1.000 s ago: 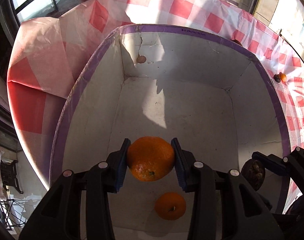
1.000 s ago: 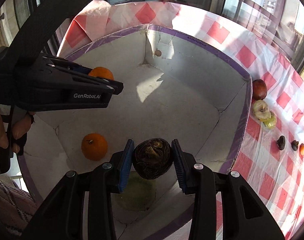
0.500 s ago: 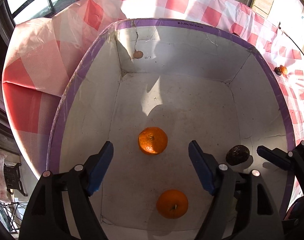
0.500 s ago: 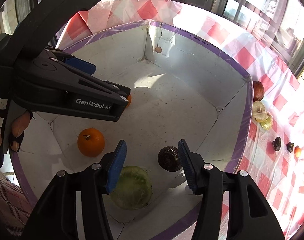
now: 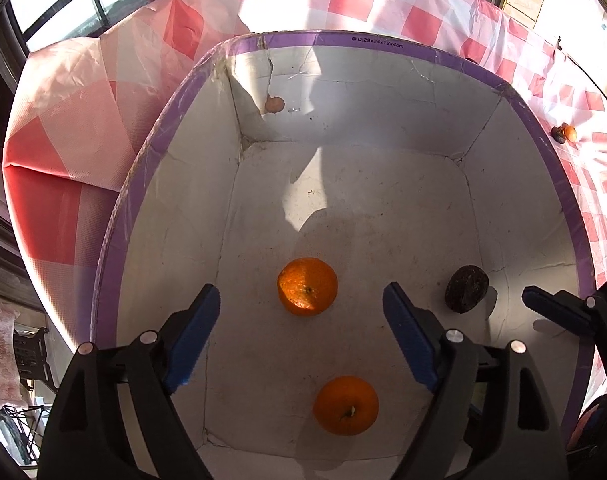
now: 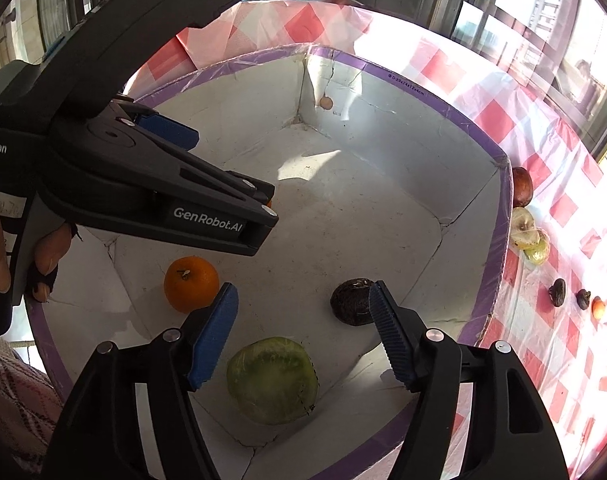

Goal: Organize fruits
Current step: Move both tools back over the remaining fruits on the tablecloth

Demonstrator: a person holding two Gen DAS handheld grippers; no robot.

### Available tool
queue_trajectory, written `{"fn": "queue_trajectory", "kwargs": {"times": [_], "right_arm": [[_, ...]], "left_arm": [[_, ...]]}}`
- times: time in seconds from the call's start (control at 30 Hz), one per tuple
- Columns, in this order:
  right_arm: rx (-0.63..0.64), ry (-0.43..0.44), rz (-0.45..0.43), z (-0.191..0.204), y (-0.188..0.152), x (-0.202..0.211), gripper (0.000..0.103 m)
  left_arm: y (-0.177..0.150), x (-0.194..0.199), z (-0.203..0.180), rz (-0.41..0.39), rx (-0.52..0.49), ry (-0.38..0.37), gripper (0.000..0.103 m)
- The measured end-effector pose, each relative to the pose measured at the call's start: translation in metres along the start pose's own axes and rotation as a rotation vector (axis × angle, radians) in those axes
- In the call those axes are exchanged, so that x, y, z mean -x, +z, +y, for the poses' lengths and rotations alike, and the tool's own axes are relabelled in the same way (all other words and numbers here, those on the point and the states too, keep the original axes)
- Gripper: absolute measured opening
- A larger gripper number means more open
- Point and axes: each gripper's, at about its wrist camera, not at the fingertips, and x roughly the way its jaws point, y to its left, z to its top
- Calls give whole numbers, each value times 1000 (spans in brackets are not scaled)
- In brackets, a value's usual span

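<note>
The left gripper [image 5: 299, 336] hangs wide open and empty over the white box [image 5: 383, 42], one orange [image 5: 307, 286] lying loose on the floor between its fingers and a second orange [image 5: 345, 405] nearer, at 6 o'clock. At 3 o'clock sits a dark wrinkled fruit [image 5: 466, 289]. The right gripper [image 6: 303, 336] is likewise spread wide, holding nothing, above a green fruit [image 6: 272, 380].

This looks like the release step, fruit delivered into the box. Next, each gripper probably needs to lift clear and reach for the leftovers on the checkered counter [image 6: 563, 208].

Only the right wrist view shows the green fruit and the fruits outside at 3 o'clock: a reddish one [image 6: 521, 186], cut pieces [image 6: 528, 236], small dark ones [image 6: 558, 292]. The left view alone shows both oranges fully.
</note>
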Motion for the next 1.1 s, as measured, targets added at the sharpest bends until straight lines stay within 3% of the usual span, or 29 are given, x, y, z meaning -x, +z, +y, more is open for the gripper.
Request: {"fn": "queue_trajectory", "kwargs": {"times": [0.13,0.23,0.33,0.47,0.6,0.77,0.9,1.1], "right_arm": [[-108,52,-94,-17,3,20,66],[-170,49,-164,-32,2,39,67],[-289,46,-205,-59,-5,55,67],[-418,-51,-191,-101,-28,67,68],[-531,-131,-110,-149,-62,59,68],[-579,-187,1,-201,-97,39,71],[-575,-204,59,-242,-111,17,71],[-523,-187,68,-297,-104,-24,71]], "left_arm": [[4,8,-2,-37,-2,49,87],[10,30,-1,-138,39,45,89],[17,58,-7,-264,64,15,90],[26,82,-30,-348,106,-73,100],[39,89,-83,-359,44,-196,100],[51,98,-169,-381,-144,-301,101],[54,78,-222,-308,-217,-301,101],[55,30,-257,-177,-164,-244,100]]}}
